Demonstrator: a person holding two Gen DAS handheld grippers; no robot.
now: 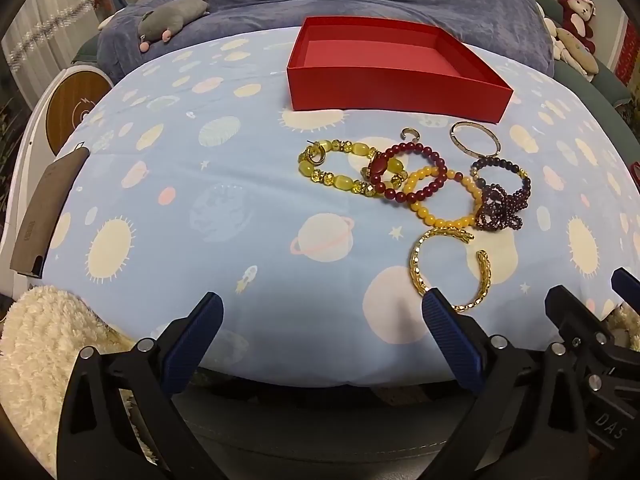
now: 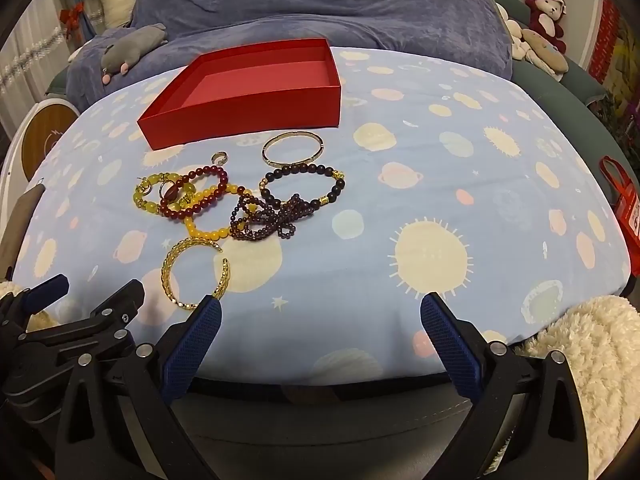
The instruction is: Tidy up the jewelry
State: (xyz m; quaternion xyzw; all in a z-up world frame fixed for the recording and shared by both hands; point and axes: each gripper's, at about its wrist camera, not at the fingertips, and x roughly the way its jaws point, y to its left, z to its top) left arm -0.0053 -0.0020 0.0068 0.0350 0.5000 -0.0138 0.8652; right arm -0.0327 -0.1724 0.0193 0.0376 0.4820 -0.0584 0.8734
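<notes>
In the left wrist view, the left gripper (image 1: 322, 308) gapes, holding nothing; its right finger covers part of the gold cuff (image 1: 448, 268), lower right. The red box (image 1: 396, 92) sits upper centre. In the right wrist view, the right gripper (image 2: 320, 310) is spread too, the dark bead bracelet (image 2: 304, 184) fully visible mid-frame

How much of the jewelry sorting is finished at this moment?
Nothing is done: the red cardboard box holds nothing. Nothing is in hand: the left gripper and right gripper are open, holding nothing. Left: all pieces, from the gold open cuff bangle to the thin metal bangle, lie on the sheet.
</notes>
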